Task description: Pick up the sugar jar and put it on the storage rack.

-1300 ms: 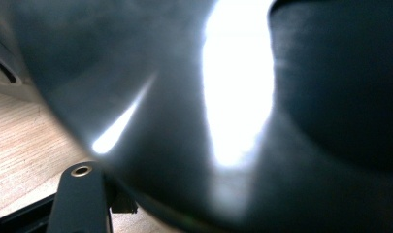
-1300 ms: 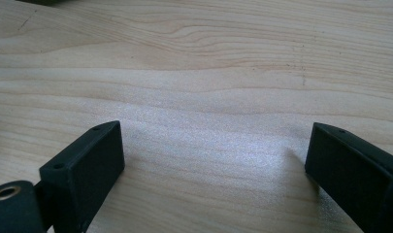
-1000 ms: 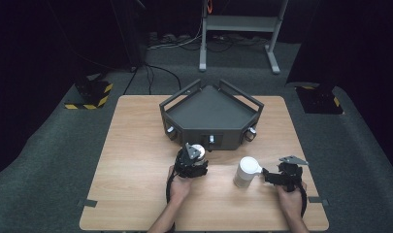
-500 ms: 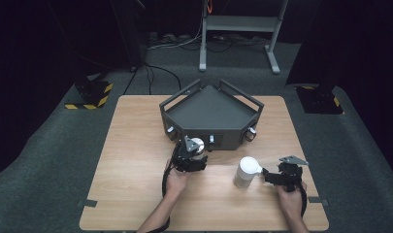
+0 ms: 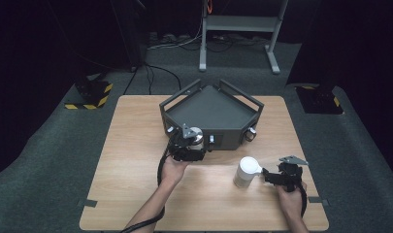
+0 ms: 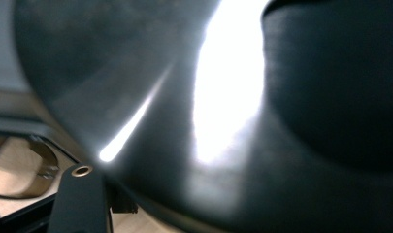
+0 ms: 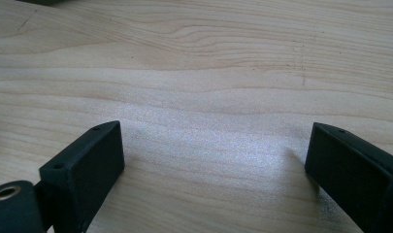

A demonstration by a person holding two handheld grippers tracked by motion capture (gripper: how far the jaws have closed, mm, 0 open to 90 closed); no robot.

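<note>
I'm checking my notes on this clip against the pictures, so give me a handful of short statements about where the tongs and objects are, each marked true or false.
1. The right tongs are open with bare wood between the jaws. True.
2. The white cup lies on its side inside the tray. False: it stands upright on the table, in front of the tray.
3. The left tongs are at the front wall of the dark tray. True.
4. The right tongs grip the white cup. False: they are beside it, to its right in the high view, holding nothing.
5. A shiny dark round object sits right against the left tongs' camera. True.
</note>
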